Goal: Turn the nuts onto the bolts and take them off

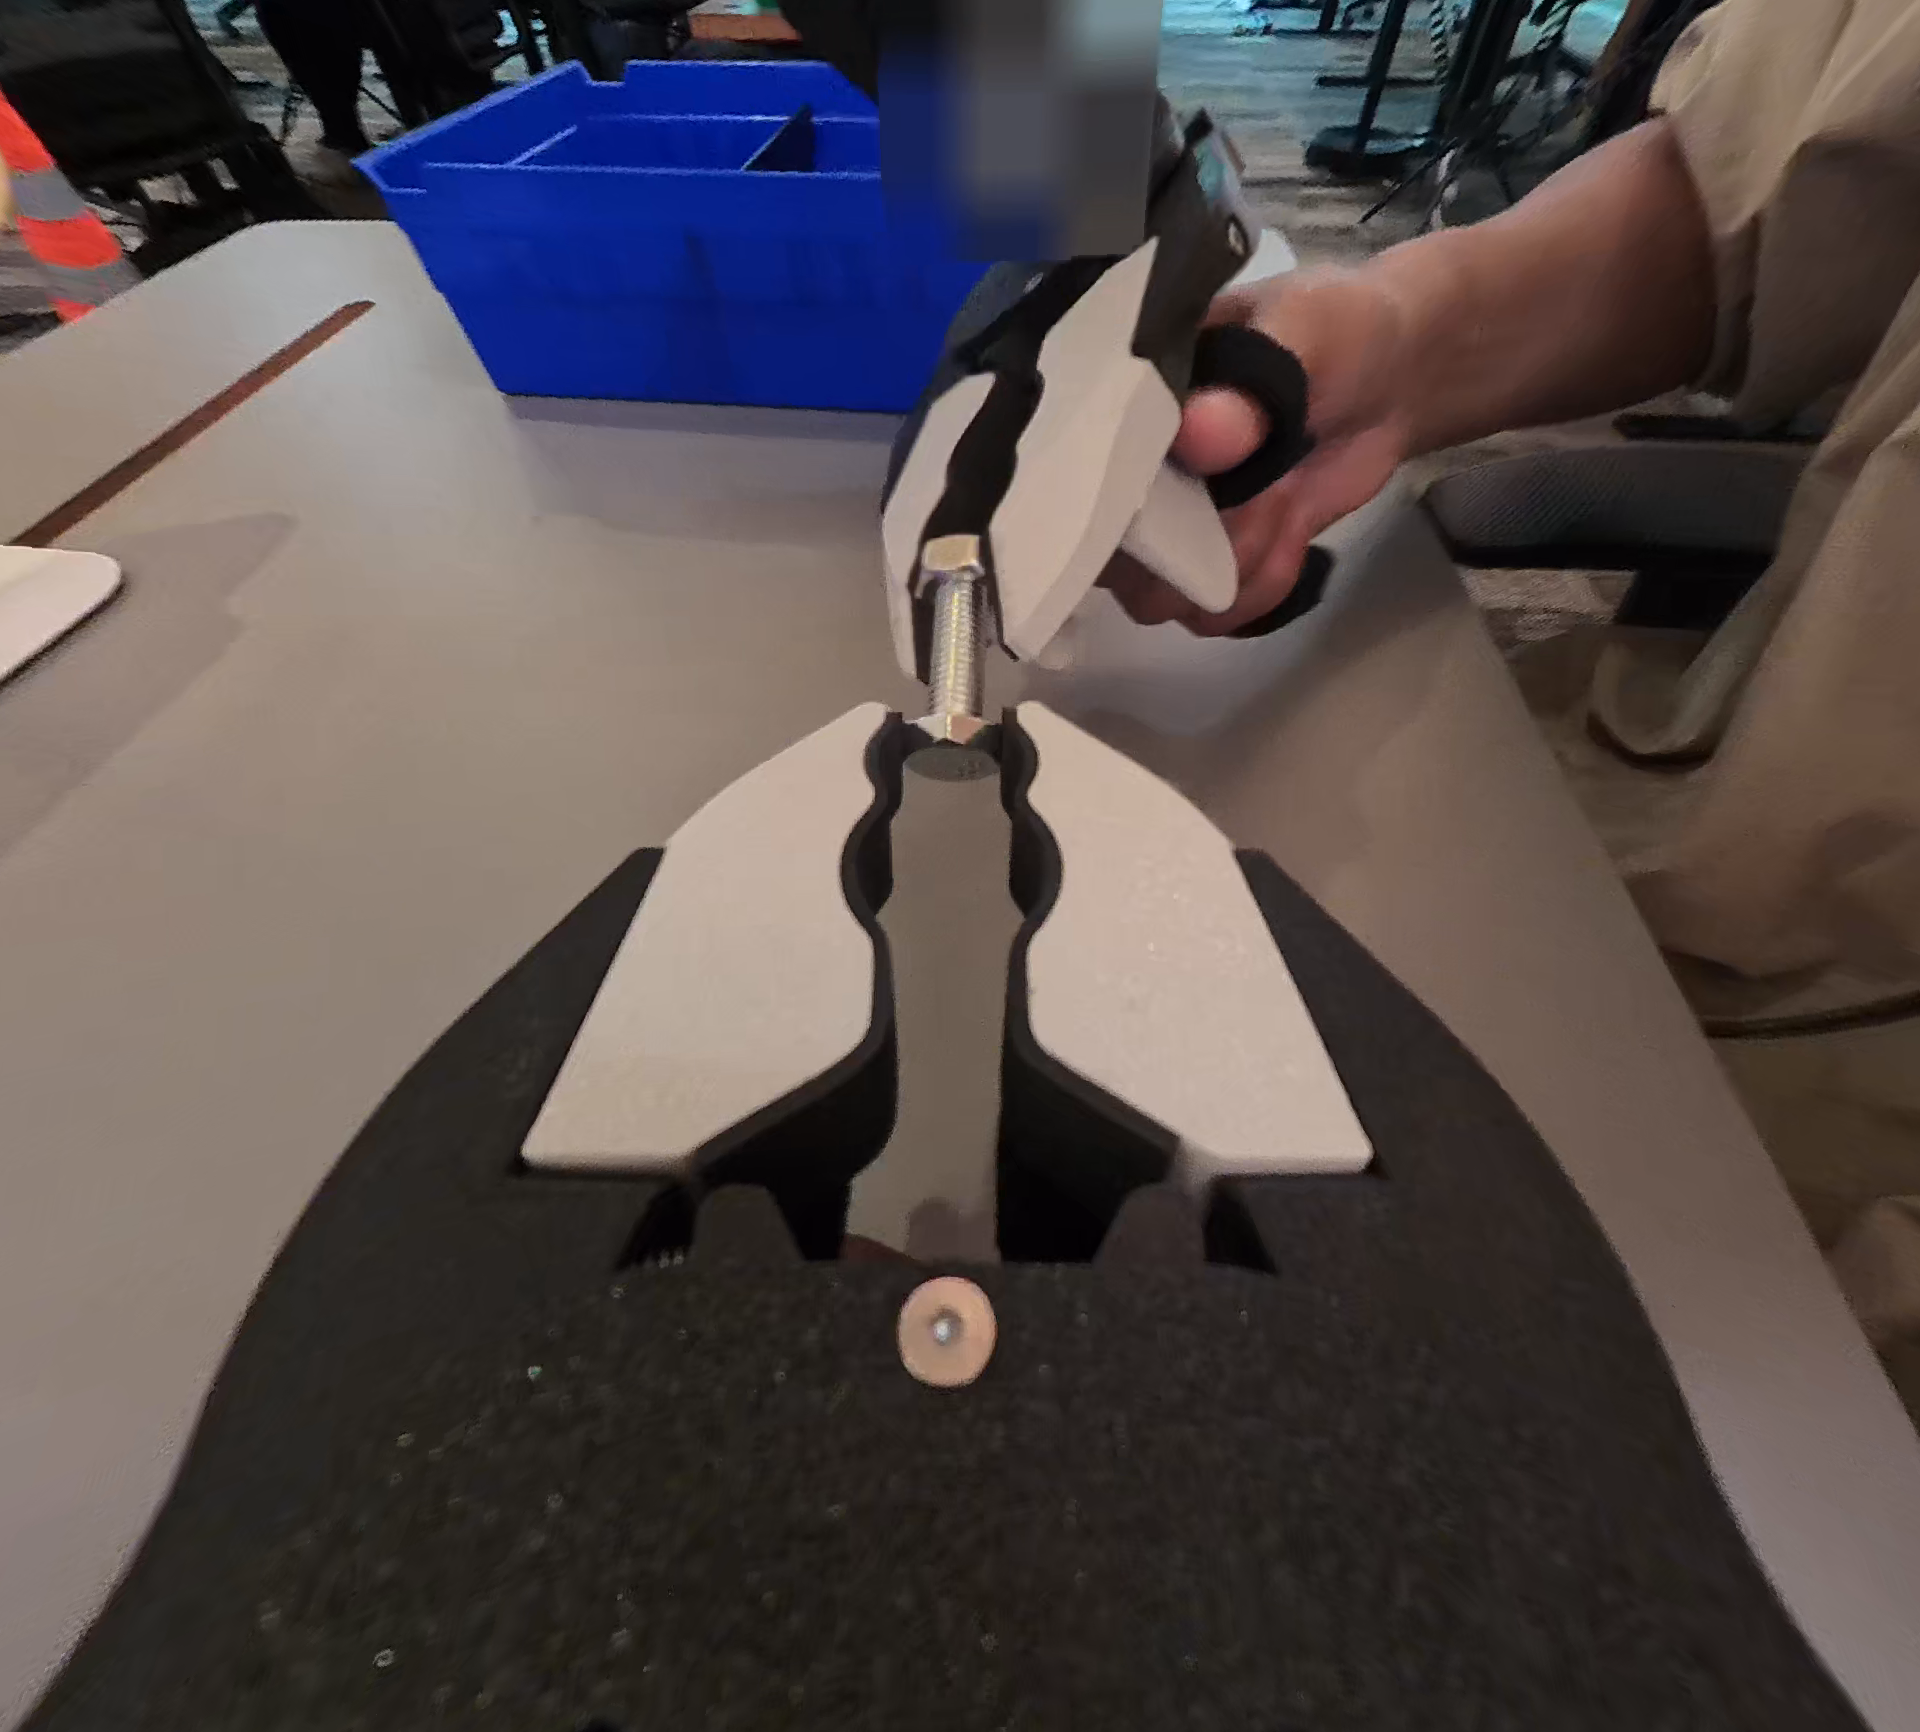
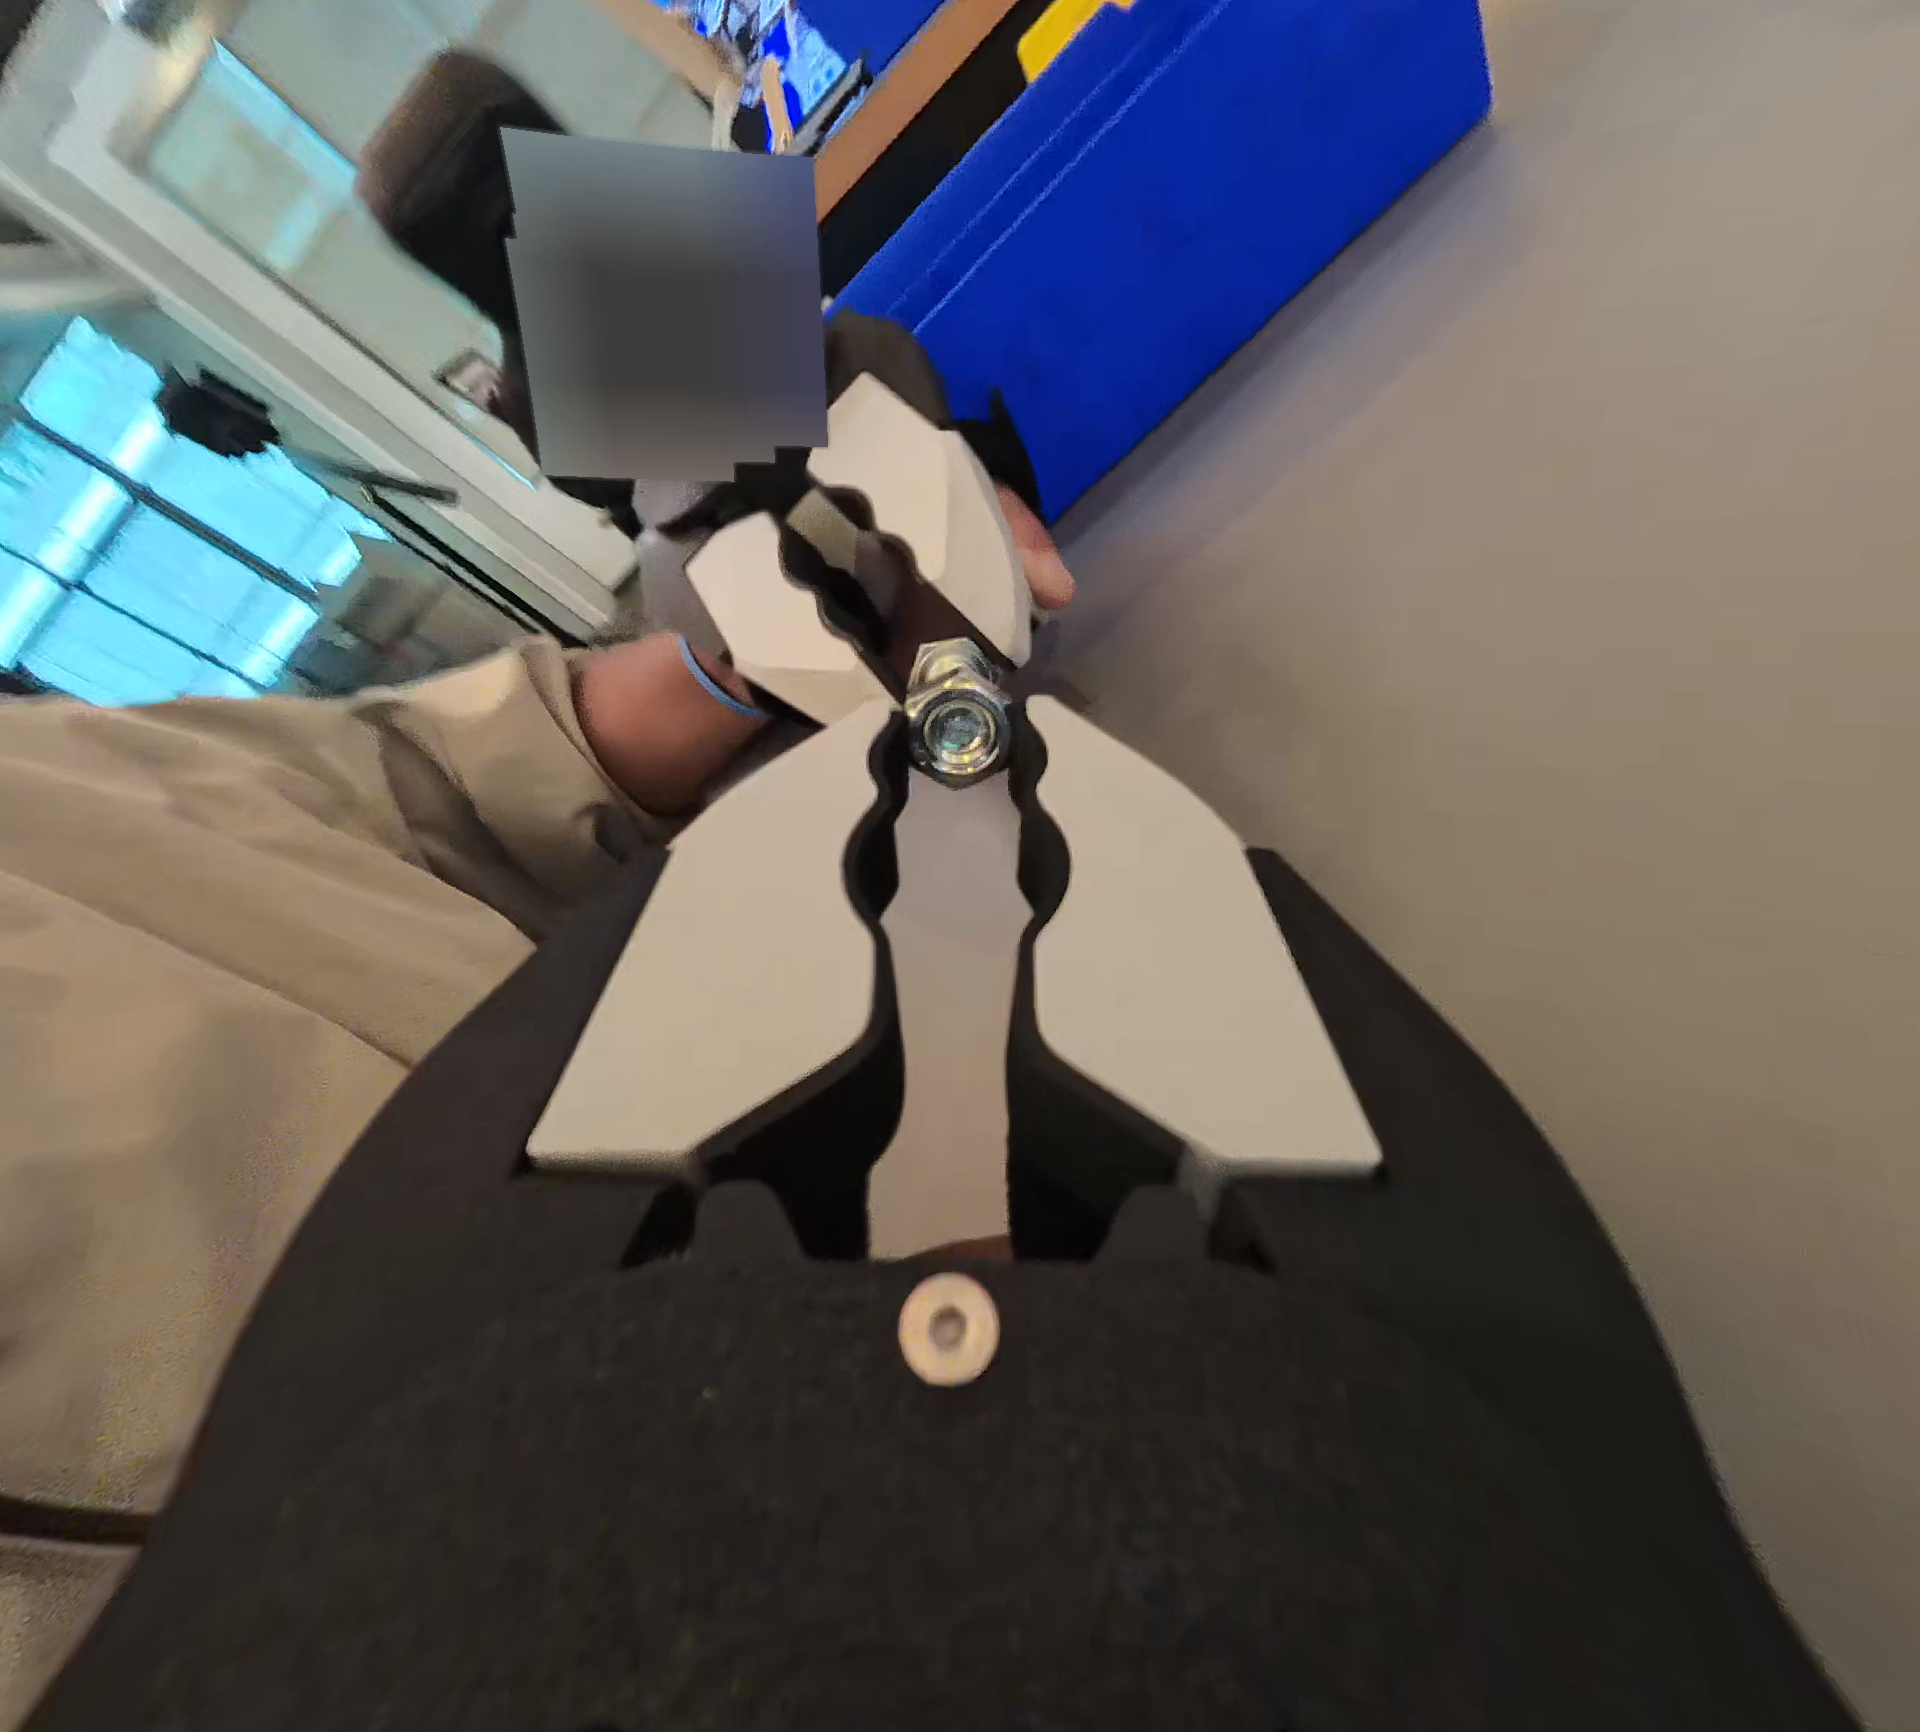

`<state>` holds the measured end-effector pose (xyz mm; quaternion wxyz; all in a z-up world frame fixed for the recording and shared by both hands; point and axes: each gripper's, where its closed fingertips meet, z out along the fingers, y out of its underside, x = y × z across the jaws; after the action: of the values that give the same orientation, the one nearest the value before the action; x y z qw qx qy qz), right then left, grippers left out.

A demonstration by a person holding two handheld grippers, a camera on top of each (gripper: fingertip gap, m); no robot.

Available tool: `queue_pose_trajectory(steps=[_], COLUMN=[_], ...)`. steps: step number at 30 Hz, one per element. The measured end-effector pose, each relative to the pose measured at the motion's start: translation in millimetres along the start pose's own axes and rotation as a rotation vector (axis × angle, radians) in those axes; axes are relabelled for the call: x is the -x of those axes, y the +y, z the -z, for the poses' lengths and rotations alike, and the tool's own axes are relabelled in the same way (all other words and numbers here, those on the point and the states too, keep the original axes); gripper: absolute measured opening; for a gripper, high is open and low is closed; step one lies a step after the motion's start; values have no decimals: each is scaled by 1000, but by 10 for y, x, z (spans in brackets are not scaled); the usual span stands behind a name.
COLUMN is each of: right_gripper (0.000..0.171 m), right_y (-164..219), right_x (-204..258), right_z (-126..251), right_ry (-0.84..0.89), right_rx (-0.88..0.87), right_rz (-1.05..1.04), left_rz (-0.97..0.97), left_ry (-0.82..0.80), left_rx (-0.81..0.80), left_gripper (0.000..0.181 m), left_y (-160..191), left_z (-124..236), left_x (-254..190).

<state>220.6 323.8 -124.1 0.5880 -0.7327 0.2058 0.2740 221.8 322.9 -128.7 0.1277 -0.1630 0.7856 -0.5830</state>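
Now — left gripper (image 1: 951, 732) clamps bolt (image 1: 956, 643) head | right gripper (image 2: 954, 732) clamps nut (image 2: 956, 735) | shiny steel

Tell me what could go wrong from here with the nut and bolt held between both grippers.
1. The silver hex nut sits at the very end of the silver threaded bolt; misaligned turning could cross-thread it or pop it off.
2. The left gripper and right gripper pinch only at their tips, so either part may slip and fall to the grey table.
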Motion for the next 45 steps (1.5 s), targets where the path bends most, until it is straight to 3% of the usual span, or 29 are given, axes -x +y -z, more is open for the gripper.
queue_pose_trajectory(steps=[14,17,19,21,23,27,31,35,37,39,42,45], right_gripper=[18,18,19,42,54,63,49,37,22,19,19,19], right_y=[110,134,95,64,9,-76,-133,-71,10,54,47,22], right_x=[446,447,436,461,456,175,54,-57,-26,-27,6,103], right_z=[111,113,102,89,77,22,56,64,32,17,27,46], right_ry=[-37,-49,-39,-55,-48,41,-58,-79,-107,-87,-54,-17], right_rx=[339,388,369,320,260,176,33,-1,37,48,59,98], right_rz=[1313,1449,1423,1335,1208,720,129,-164,-217,-164,25,364], left_rz=[372,398,407,391,353,163,-1,-104,-109,-89,-13,116], left_ry=[527,560,549,507,437,188,-7,-72,-75,-53,3,131], left_rx=[-140,-133,-149,-157,-154,-69,-21,41,42,54,21,-39], left_gripper=[17,17,17,17,17,17,17,17,17,17,17,17], left_y=[-228,-203,-226,-235,-231,-124,-65,33,42,63,28,-60], left_z=[139,133,146,156,159,102,63,-1,-25,-28,-17,36], left_x=[-511,-537,-496,-433,-347,-131,28,38,21,9,-28,-113])
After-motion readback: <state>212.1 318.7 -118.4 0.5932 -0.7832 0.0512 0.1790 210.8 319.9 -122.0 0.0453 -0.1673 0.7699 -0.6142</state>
